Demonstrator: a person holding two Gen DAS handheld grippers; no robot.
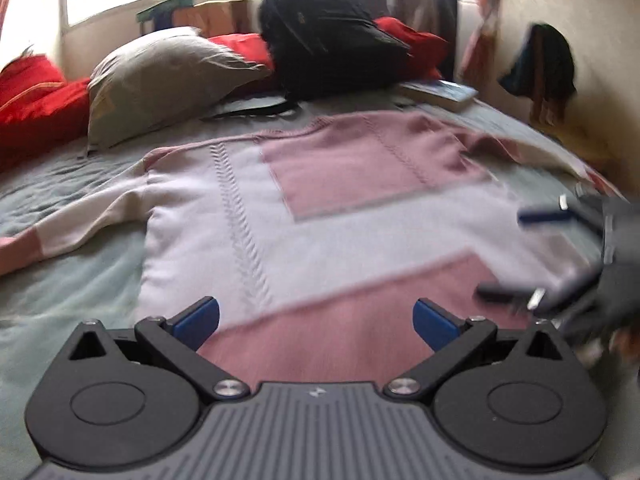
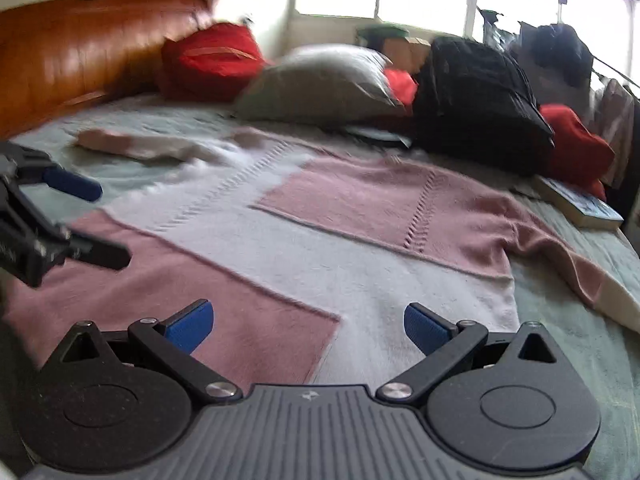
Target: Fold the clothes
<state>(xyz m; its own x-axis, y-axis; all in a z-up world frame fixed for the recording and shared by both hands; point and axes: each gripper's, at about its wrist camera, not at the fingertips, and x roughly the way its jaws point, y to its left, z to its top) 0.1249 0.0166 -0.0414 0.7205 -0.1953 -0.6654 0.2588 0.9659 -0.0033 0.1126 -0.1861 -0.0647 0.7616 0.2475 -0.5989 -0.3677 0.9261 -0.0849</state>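
Although the pink-and-white sweater (image 1: 320, 208) is spread flat across the middle of the bed (image 1: 60, 280), with one sleeve (image 2: 132, 144) reaching toward the headboard side and the other sleeve (image 2: 572, 264) toward the opposite edge, no fold has yet been made. Its hem is faced by both tools near the bed's front edge. The left gripper (image 1: 316, 324) is held with its fingers spread wide and nothing between them; the right gripper (image 2: 308, 328) is likewise open and empty. Beyond the collar, a grey pillow (image 1: 160, 76), a black backpack (image 1: 332, 36) and a book (image 1: 440, 92) are crowded against the far edge. A sleeve swept too far could be snagged there. Both layers of knit could be missed by a shallow pinch, and a crooked fold would result.
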